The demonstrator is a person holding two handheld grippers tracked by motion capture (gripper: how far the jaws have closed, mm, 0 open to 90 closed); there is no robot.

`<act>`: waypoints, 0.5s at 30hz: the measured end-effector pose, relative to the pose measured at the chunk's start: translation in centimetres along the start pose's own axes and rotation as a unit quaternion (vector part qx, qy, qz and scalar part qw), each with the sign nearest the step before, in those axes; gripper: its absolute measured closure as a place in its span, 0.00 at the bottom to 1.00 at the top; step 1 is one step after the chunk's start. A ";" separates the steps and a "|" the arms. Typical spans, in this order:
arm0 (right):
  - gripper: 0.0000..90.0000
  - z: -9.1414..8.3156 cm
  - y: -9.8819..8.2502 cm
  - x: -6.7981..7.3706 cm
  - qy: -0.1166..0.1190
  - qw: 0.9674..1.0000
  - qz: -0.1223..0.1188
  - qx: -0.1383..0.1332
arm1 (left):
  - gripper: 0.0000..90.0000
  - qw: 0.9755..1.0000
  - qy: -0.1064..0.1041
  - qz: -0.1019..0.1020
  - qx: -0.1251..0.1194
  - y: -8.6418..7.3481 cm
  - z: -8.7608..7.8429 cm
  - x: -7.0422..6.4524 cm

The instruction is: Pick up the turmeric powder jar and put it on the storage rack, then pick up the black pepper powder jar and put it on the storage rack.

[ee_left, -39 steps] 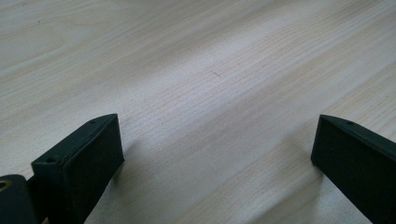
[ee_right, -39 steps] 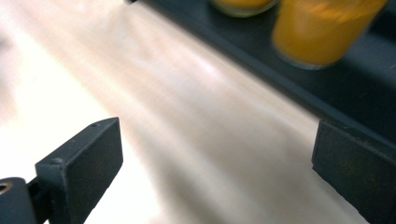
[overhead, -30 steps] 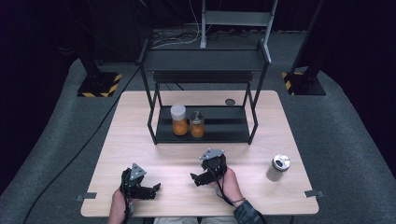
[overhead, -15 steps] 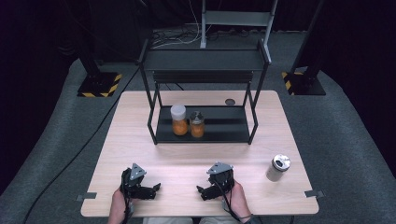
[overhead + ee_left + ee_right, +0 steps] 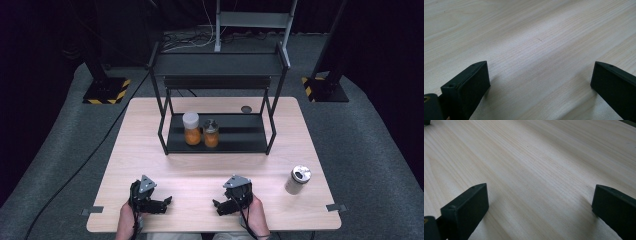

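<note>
Near the table's (image 5: pixel 200 175) front edge, 2 wide-open grippers: left gripper (image 5: pixel 167 201), right gripper (image 5: pixel 216 204).

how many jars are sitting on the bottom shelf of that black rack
2, side by side at the left of the rack's bottom shelf: a white-lidded jar and a smaller dark-lidded jar just right of it. None appear hidden.

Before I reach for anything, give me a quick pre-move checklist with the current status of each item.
1. Left tongs open and empty: ok.
2. Right tongs open and empty: ok.
3. Both resting low at the table near edge, apart from each other: ok.
4. White can upright, right of the right tongs, path unobstructed: ok.
5. Two jars upright on the rack's lower shelf: ok.
6. Can's top sealed or open: cannot tell.
</note>
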State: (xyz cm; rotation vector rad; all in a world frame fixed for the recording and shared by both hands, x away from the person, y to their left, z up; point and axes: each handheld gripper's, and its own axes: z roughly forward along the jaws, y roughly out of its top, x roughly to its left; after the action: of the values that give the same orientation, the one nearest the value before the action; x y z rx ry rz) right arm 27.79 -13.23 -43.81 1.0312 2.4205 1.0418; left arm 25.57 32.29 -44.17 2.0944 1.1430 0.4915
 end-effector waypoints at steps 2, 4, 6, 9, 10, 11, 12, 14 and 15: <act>0.00 0.0 0.0 0.0 -0.001 1.000 0.000 0.000 | 0.02 1.000 0.000 0.000 0.000 0.0 0.0 0.0; 0.00 0.0 0.0 0.2 -0.005 1.000 -0.001 0.000 | 0.02 1.000 0.000 0.000 0.000 0.0 0.0 0.0; 0.00 0.0 0.0 0.3 -0.008 1.000 -0.002 -0.001 | 0.02 1.000 0.000 0.000 0.000 0.0 0.0 0.0; 0.00 -0.1 -0.2 0.7 -0.017 1.000 -0.005 -0.004 | 0.02 1.000 0.000 0.000 0.000 0.0 0.0 0.0; 0.00 -0.1 -0.2 0.8 -0.018 1.000 -0.005 -0.004 | 0.02 1.000 0.000 0.000 0.000 0.0 0.0 0.0; 0.00 -0.1 -0.2 0.8 -0.019 1.000 -0.005 -0.005 | 0.02 1.000 0.000 0.000 0.000 0.0 0.0 0.0; 0.00 -0.1 -0.3 0.9 -0.022 1.000 -0.005 -0.006 | 0.02 1.000 0.000 0.000 0.000 0.0 0.0 0.0; 0.00 -0.2 -0.3 1.1 -0.028 1.000 -0.004 -0.006 | 0.02 1.000 0.000 0.000 0.000 0.0 0.0 0.0; 0.00 -0.2 -0.4 1.3 -0.032 0.999 -0.005 -0.008 | 0.02 1.000 0.000 -0.001 -0.001 0.0 0.0 0.0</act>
State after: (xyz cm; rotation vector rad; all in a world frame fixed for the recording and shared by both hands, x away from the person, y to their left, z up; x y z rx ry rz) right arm 26.62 -12.56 -43.95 1.0306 2.3599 1.0068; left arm 25.56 32.29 -44.19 2.0920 1.1440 0.4914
